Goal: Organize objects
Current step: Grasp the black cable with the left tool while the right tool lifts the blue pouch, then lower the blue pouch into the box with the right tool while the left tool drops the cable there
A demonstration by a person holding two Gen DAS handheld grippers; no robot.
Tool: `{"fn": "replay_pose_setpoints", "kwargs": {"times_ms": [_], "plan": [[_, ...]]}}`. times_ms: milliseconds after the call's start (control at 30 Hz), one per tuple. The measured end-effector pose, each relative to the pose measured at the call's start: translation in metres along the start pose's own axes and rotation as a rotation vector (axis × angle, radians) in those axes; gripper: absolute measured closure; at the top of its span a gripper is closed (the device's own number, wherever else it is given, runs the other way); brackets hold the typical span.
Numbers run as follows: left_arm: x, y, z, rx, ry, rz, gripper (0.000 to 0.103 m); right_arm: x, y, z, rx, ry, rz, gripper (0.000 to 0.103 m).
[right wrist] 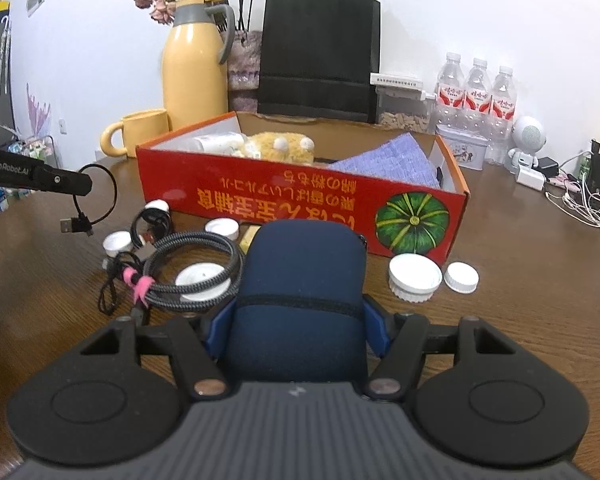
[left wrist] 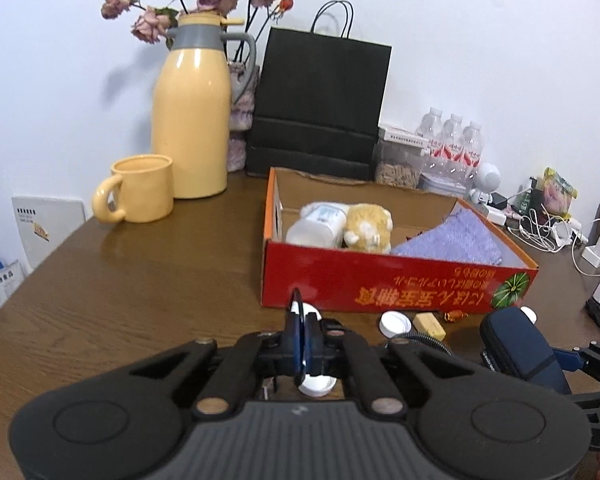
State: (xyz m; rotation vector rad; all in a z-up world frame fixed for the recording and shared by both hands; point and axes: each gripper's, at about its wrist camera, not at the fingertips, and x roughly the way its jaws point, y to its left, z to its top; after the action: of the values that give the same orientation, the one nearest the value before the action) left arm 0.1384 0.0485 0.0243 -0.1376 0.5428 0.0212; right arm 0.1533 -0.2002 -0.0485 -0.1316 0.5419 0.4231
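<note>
Cable (right wrist: 100,184) pinched in closed left gripper (left wrist: 300,332), lifted clear of table clutter. Pouch (right wrist: 300,280) clamped between right gripper (right wrist: 300,320) jaws, low over table; red box (right wrist: 300,208) just ahead, likely destination for both.

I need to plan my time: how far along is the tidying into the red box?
Done: a white bottle, plush toy and purple cloth lie in the red box. In hand: the left claw is shut on a thin black cable; the right claw grips a navy pouch. Left: white lids and a coiled cable on the table.
</note>
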Motion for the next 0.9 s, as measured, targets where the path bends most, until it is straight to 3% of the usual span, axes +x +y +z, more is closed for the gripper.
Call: {"fn": "replay_pose_setpoints", "kwargs": {"times_ms": [433, 900], "plan": [[-0.002, -0.026, 0.027, 0.054, -0.054, -0.026, 0.102, -0.011, 0.005, 0.035, -0.027, -0.084, 0.006, 0.038], [0.037, -0.066, 0.083, 0.08, -0.107, -0.074, 0.102, 0.017, -0.005, 0.101, -0.005, -0.153, 0.026, 0.038]]}}
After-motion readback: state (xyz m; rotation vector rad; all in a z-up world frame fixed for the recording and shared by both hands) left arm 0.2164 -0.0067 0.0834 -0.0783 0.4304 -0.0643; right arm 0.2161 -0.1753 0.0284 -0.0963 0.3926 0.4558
